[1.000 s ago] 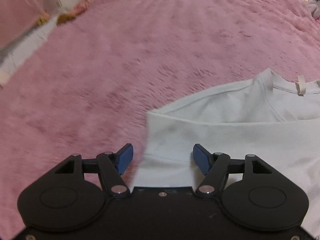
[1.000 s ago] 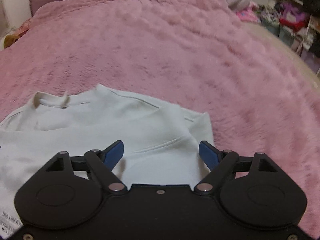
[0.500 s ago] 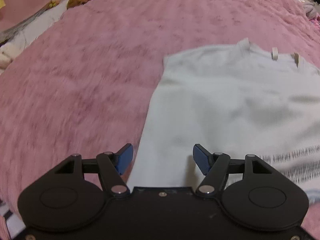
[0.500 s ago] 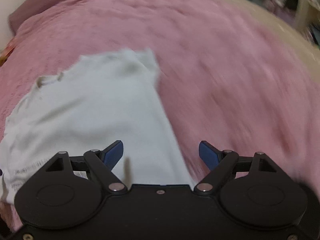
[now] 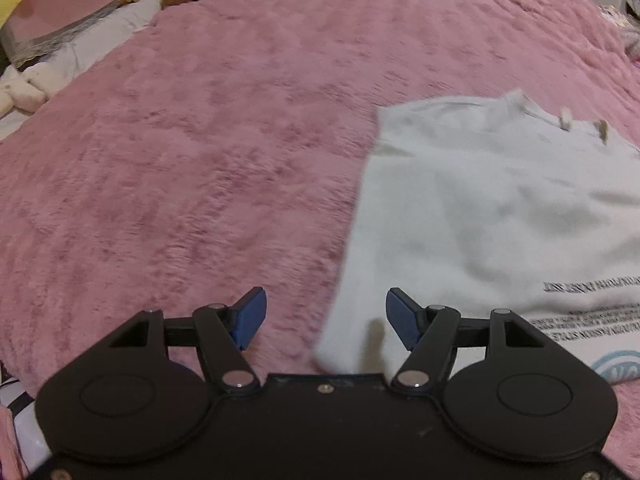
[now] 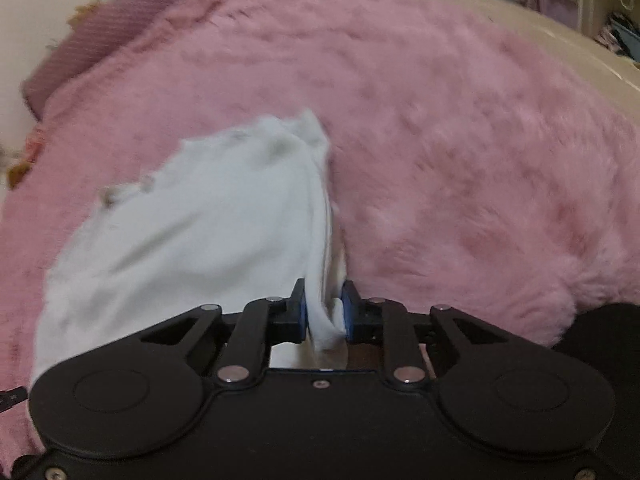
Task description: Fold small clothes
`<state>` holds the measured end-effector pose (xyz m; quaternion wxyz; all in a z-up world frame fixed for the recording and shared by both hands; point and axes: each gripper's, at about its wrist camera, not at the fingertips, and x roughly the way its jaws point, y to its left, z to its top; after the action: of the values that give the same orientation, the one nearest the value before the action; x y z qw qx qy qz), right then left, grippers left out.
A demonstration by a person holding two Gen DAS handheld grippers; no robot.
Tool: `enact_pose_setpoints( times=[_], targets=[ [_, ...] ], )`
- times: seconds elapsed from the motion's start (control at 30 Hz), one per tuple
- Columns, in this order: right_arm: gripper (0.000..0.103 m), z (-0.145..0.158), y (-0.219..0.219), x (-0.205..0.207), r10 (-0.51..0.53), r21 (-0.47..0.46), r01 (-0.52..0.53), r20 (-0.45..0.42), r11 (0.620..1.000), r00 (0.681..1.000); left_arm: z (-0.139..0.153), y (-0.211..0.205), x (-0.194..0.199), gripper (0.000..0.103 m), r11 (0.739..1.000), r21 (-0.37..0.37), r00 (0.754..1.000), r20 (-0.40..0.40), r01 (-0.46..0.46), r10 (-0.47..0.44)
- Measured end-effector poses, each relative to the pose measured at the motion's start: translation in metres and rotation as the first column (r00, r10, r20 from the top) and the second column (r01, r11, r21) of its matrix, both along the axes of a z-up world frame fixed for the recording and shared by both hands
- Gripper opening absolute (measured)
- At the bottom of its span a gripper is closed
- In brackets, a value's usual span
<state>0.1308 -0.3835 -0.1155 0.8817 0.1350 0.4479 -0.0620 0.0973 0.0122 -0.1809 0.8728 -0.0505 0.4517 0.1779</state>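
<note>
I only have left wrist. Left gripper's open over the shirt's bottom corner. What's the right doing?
Observer: The right gripper is shut on the white shirt, pinching a bunched edge between its pads.
Operator: Which edge?
Observer: The side next to bare pink blanket; the neck tags lie far from the pinch, up and to the left.
Operator: Is it lifted?
Observer: The edge at the pinch is gathered and stands up in a ridge; the picture is blurred, so I cannot tell more.
</note>
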Motion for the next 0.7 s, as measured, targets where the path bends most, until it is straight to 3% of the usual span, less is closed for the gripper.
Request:
enact_pose_setpoints(
  times=[0.17, 0.33, 0.53, 0.7],
  targets=[
    [0.012, 0.025, 0.031, -0.004, 0.06, 0.003, -0.06, 0.089, 0.998, 0.994, 0.005, 0.015, 0.001, 0.068, 1.0, -0.03, 1.0, 0.019, -0.007, 0.007],
    [0.012, 0.046, 0.093, 0.008, 0.254, -0.041, -0.25, 0.136, 0.967, 0.958, 0.01, 0.029, -0.006, 0.068, 1.0, -0.016, 0.999, 0.035, -0.004, 0.005],
    [0.012, 0.043, 0.201, 0.018, 0.444, -0.014, -0.448, 0.166, 0.894, 0.881, 0.017, 0.068, -0.027, 0.068, 0.997, -0.045, 0.996, 0.054, -0.062, 0.064],
    [0.012, 0.012, 0.295, 0.007, 0.616, 0.038, -0.622, 0.11, 0.782, 0.78, 0.014, 0.096, -0.039, 0.068, 0.996, -0.035, 0.995, 0.034, -0.088, 0.089]
  ],
)
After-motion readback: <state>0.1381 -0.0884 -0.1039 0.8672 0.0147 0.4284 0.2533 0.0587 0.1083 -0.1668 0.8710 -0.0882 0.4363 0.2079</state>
